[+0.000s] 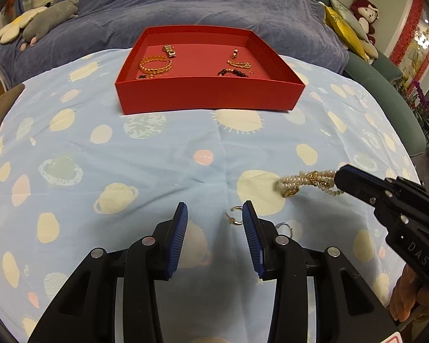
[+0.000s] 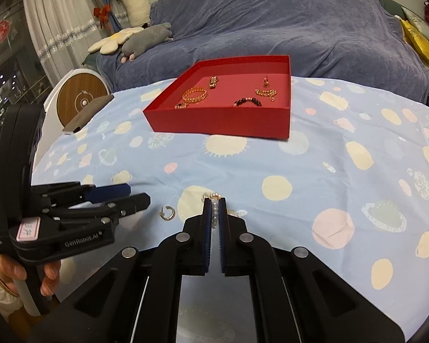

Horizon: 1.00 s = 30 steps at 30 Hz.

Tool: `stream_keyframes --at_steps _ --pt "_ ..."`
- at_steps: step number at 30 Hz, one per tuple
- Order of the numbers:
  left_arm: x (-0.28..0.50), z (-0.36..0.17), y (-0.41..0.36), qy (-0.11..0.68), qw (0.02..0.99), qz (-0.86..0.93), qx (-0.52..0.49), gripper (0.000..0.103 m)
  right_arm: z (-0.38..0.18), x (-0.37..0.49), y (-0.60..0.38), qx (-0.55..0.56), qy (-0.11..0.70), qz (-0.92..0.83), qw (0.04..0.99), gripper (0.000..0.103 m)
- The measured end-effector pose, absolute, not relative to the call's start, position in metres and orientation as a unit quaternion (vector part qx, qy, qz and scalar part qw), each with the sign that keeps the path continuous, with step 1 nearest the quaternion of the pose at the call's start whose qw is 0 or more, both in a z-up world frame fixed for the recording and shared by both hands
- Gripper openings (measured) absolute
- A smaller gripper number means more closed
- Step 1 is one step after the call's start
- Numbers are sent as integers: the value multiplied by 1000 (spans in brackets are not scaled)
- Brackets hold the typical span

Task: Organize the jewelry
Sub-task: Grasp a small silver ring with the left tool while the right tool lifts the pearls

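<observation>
The right gripper (image 2: pixel 214 210) has its jaws nearly closed on the pearl bracelet (image 1: pixel 306 181), which lies low and right of centre in the left wrist view, one end pinched and the rest trailing on the blue patterned cloth (image 1: pixel 157 157). To do this step well, the lift should likely go straight up until the strands hang free, then travel to the red box (image 1: pixel 210 97) in the upper centre, where gold bracelets (image 1: pixel 154 67) already lie. The left gripper (image 1: pixel 214 214) sits low, jaws wide apart and empty, its tips straddling a gold hoop earring (image 1: pixel 235 214); a second hoop (image 1: pixel 283 226) rests just beside its right finger.
</observation>
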<state>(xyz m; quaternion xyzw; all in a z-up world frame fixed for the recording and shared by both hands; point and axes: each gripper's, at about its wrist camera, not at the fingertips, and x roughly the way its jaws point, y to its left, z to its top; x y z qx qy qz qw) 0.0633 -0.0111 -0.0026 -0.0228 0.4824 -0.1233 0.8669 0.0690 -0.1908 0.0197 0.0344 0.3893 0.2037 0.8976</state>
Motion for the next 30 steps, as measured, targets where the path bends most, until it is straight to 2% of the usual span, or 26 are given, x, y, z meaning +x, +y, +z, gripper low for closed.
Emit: stream_keyframes --at_steps 14,19,23,30 --pt "55 -23 -64 491 854 -170 23 38 54 71 -223 72 348 182 917 3" --pt "54 -28 -72 484 858 -165 46 28 55 71 -229 77 347 176 918 3" --pt "53 -29 -76 476 862 -165 62 7 55 71 -233 80 348 172 918 3" --pt "50 -26 -77 471 862 -171 71 5 57 72 -235 83 345 169 920 3"
